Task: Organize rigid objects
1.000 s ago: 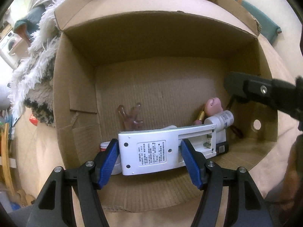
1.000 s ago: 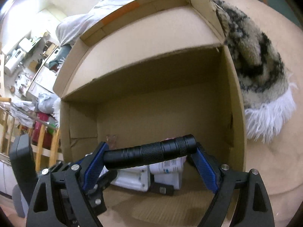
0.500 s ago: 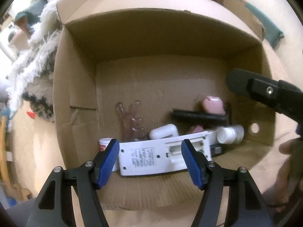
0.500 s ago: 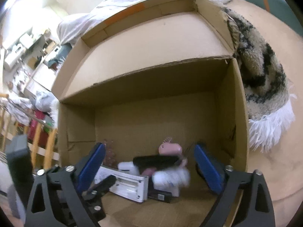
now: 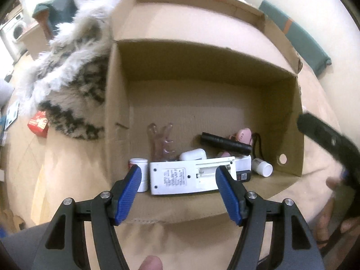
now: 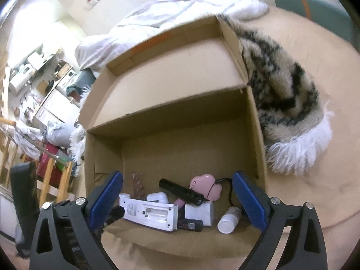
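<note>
An open cardboard box (image 5: 117, 103) (image 6: 254, 135) lies in front of me with several small items in its near end. A white remote-like device (image 5: 191, 175) (image 6: 149, 214) lies there back side up. A black flashlight (image 5: 226, 142) (image 6: 180, 191) rests across a pink object (image 5: 241, 135) (image 6: 205, 185). A white bottle (image 5: 262, 167) (image 6: 229, 221) lies at the right. My left gripper (image 5: 181, 187) is open and empty just outside the box's near edge. My right gripper (image 6: 177, 200) is open and empty above the near edge.
A furry black-and-white blanket (image 5: 67, 74) (image 6: 285, 103) lies against the box's outer side. A clear pinkish figure (image 5: 160, 140) and a white case (image 5: 193, 154) lie in the box. A red packet (image 5: 38, 123) lies on the beige surface at left.
My left gripper let go of the white device and my right gripper let go of the black flashlight; both now lie in the box. Both grippers have drawn back toward the near edge.
</note>
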Motion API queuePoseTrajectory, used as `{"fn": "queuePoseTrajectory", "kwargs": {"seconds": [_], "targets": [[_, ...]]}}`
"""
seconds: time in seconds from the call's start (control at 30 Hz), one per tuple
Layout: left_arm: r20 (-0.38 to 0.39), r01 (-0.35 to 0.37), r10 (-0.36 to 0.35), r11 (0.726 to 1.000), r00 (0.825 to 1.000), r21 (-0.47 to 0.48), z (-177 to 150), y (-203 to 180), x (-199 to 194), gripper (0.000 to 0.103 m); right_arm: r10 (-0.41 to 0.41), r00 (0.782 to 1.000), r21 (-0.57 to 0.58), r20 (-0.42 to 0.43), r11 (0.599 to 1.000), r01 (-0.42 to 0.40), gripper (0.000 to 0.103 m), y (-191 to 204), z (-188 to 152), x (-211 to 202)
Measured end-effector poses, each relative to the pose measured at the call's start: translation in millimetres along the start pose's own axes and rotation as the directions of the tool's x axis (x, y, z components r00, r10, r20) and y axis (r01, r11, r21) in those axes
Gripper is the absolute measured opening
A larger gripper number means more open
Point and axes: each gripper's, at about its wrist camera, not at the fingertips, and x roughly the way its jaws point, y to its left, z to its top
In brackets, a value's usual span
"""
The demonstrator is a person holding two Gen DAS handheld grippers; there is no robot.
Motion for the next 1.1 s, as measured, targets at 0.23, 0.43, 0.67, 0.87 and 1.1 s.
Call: {"fn": "queuePoseTrajectory", "kwargs": {"seconds": [0.23, 0.43, 0.67, 0.87, 1.1], "targets": [[0.135, -0.014, 0.018, 1.000, 0.991, -0.025, -18, 8, -49, 0.088, -0.030, 0.998, -0.075, 0.046, 0.997, 0.034, 0.103, 18, -26, -30], [0.248, -0.080, 0.079, 0.997, 0.966, -0.009, -41, 6, -87, 0.095, -0.027, 0.997, -0.080, 0.076, 0.996, 0.033, 0.103, 31, -47, -59], [0.383, -0.137, 0.123, 0.990, 0.915, 0.010, -62, 6, -133, 0.103, -0.053, 0.987, -0.098, 0.153, 0.993, 0.069, 0.103, 47, -64, -95], [0.358, -0.131, 0.118, 0.991, 0.926, 0.012, -77, 12, -123, 0.103, -0.063, 0.980, -0.086, 0.187, 0.993, 0.080, 0.103, 43, -79, -100], [0.356, -0.172, 0.172, 0.985, 0.918, -0.032, -77, 18, -109, 0.103, -0.103, 0.978, -0.056, 0.180, 0.992, 0.115, 0.103, 32, -87, -80]]}}
